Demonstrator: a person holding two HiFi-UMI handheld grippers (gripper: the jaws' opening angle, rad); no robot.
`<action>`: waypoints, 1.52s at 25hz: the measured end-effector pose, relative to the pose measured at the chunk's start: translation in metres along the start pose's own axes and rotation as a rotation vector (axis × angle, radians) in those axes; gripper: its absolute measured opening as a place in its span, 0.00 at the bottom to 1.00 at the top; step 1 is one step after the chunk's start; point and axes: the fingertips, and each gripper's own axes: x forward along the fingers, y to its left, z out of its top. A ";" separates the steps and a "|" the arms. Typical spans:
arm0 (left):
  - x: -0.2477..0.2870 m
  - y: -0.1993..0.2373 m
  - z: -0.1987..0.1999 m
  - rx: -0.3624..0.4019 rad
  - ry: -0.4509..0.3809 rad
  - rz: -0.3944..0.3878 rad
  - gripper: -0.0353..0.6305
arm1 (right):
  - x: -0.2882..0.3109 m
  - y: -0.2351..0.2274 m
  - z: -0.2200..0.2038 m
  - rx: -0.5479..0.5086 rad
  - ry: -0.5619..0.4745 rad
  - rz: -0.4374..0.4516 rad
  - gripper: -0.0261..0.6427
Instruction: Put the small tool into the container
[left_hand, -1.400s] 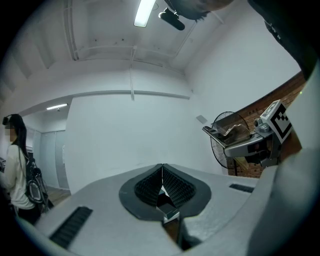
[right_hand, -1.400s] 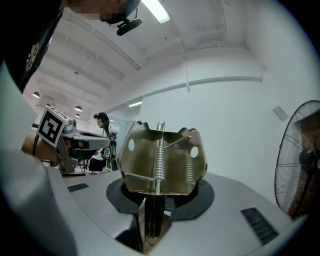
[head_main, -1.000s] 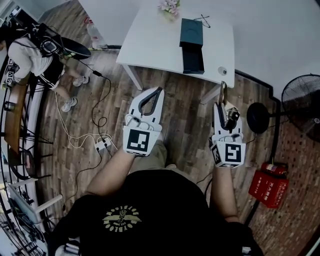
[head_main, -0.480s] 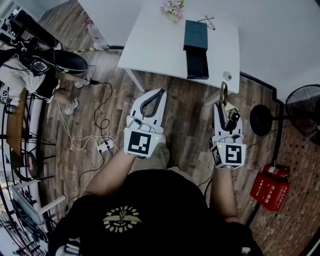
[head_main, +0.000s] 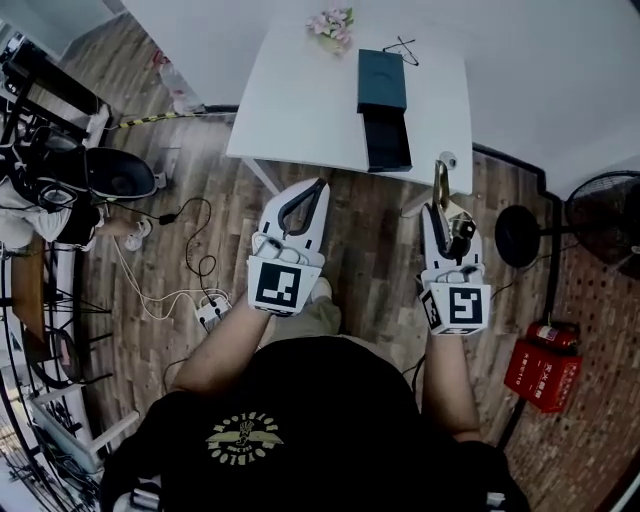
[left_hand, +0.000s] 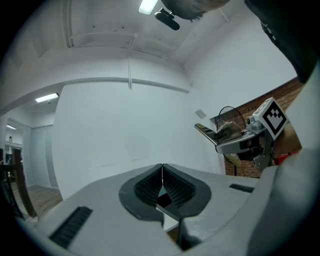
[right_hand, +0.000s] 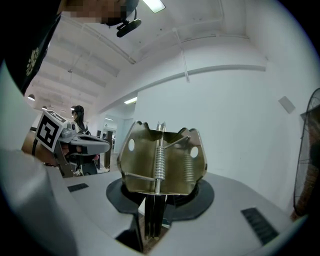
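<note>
Holding: the right hand-held gripper (head_main: 441, 212) is clamping the small tool (head_main: 441, 182) between partly closed jaws; in the right gripper view the small tool (right_hand: 161, 160), a brass-coloured sprung metal piece, is standing upright out of that hand-held gripper (right_hand: 159, 202).
Idling: the left hand-held gripper (head_main: 308, 192) is carrying nothing, its jaws meeting at the tips in the left gripper view (left_hand: 162, 175).
Waiting: the container (head_main: 384, 108), a dark box, is sitting on the white bench (head_main: 300, 100); its nearer black half is looking open from above, though that is a judgement.
Lying: the container is sitting ahead of the right hand-held gripper and a little to its left, well apart from it, with its long axis running straight away from the person.
Pointing: the tool's long axis is running roughly along that same line.
Choosing: the right hand is looking the nearer of the two, and it is already gripping the tool.
Needing: a reach forward and slightly leftward over the bench edge is looking like the next move.
</note>
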 end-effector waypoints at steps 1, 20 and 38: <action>0.004 0.003 0.000 -0.003 -0.001 -0.003 0.07 | 0.004 -0.001 0.004 -0.007 -0.003 -0.004 0.20; 0.044 0.029 -0.015 -0.045 -0.010 -0.120 0.07 | 0.043 -0.007 0.030 -0.050 0.034 -0.066 0.20; 0.093 0.035 -0.012 -0.068 0.001 -0.122 0.07 | 0.078 -0.039 0.024 -0.050 0.034 -0.038 0.20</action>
